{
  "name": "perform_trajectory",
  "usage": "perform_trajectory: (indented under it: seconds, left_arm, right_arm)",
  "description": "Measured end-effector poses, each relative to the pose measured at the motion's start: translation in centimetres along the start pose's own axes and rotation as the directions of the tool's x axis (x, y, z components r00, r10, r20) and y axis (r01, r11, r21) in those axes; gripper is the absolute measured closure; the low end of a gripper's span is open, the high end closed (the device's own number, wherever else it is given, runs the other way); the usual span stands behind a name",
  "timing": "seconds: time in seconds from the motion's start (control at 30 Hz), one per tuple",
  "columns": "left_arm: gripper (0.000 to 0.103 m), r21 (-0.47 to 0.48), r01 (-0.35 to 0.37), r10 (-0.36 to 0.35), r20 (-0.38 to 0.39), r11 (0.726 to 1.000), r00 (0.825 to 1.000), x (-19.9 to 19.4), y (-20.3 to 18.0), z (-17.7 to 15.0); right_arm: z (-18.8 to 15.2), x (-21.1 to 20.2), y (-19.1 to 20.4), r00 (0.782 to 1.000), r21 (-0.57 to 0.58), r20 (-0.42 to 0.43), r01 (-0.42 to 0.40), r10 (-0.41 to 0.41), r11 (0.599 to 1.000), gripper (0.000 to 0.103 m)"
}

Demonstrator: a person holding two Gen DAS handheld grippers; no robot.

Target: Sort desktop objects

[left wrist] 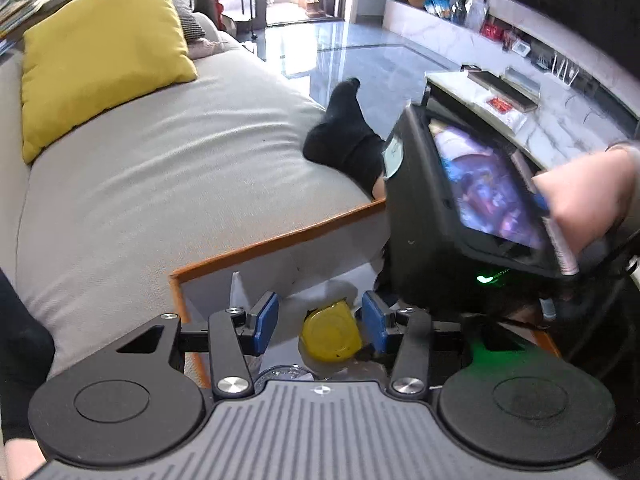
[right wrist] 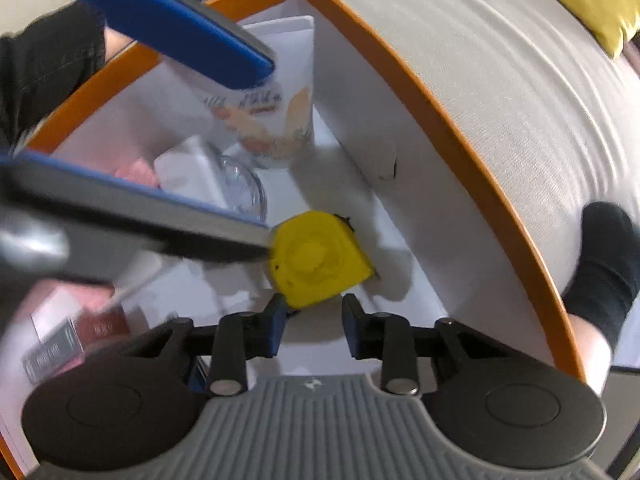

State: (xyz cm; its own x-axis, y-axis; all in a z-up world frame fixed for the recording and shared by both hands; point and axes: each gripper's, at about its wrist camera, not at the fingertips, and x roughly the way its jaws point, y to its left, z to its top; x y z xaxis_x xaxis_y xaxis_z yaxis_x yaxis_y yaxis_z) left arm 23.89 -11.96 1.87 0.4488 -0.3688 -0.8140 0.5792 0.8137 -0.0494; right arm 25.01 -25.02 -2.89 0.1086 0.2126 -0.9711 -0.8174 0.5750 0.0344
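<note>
Right wrist: both hand-held grippers (right wrist: 313,326) (left wrist: 318,322) apart above yellow tape measure (right wrist: 320,258).

A yellow tape measure (right wrist: 318,262) lies inside the orange-rimmed box (right wrist: 452,128), just beyond the right claw (right wrist: 314,322), whose jaws stand apart.

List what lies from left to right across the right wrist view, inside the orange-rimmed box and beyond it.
Dark printed carton → glass jar → yellow tape measure → orange box rim → grey sofa cushion → black sock.
</note>
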Motion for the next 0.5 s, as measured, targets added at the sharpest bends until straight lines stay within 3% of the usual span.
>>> perform_trajectory:
  seconds: [0.13, 0.27, 0.5]
  left_arm:
    - [0.052, -0.053, -0.008, 0.011, 0.049, 0.999, 0.999, -2.0, 1.3, -0.4]
    - [0.052, -0.117, -0.031, 0.041, 0.088, 0.993, 0.995, -3.6, 2.9, -1.1]
    - [0.052, -0.235, -0.066, 0.089, 0.087, 0.970, 0.992, -4.5, 5.6, -2.9]
  right_arm:
    - [0.6, 0.0, 0.1, 0.999, 0.004, 0.039, 0.017, -0.017, 1.000, 0.081]
    - [0.8, 0.2, 0.7, 0.999, -0.041, 0.043, 0.024, -0.022, 0.999, 0.082]
    - [1.1, 0.7, 1.4, 0.999, -0.057, 0.044, 0.019, -0.017, 0.998, 0.082]
